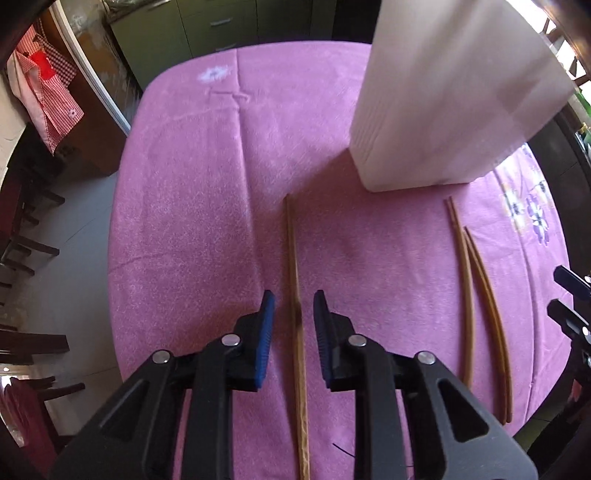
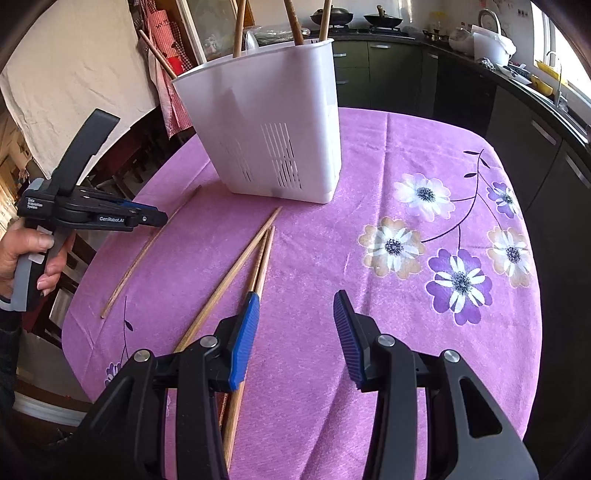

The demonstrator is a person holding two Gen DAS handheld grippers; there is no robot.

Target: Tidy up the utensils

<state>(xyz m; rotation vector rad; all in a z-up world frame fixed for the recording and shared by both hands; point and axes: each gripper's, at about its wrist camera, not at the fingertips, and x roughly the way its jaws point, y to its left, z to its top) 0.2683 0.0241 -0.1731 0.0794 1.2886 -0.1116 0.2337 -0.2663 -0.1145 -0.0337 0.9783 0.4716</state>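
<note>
Your left tool (image 1: 293, 308) points steeply down at the tabletop (image 1: 207, 229), jaws a narrow gap apart. A single chopstick (image 1: 295, 280) runs lengthwise through that gap. The blue pads (image 1: 266, 314) sit either side of it, not pressing. It lies flat on the pink cloth (image 2: 317, 266); whether the tool tips touch the cloth, you can't tell.

Your right tool (image 2: 295, 314) hangs over the cloth, jaws about half open, nothing between them. Its left pad (image 2: 247, 325) overlaps the loose chopsticks (image 2: 255, 266) in the right wrist view; contact unclear. That bunch lies flat, fanned slightly, tips toward the bin. In the left view it shows as three sticks to the right of the single one, well apart from it.

Your left hand (image 2: 26, 254) grips the left tool's handle at the tabletop's left edge, seen from the right wrist.

Further back, the white bin (image 2: 273, 122) stands upright on the cloth, slotted vents low on its walls. Four chopsticks (image 2: 293, 22) stand in it, leaning, ends above the rim. The single chopstick's far end stops near the bin's base, not touching.

Flower print (image 2: 458, 273) covers the cloth's right side. Behind the tabletop: dark cabinets (image 2: 406, 81) and a stove with pans (image 2: 382, 18). A checked apron (image 1: 48, 92) hangs at far left.
</note>
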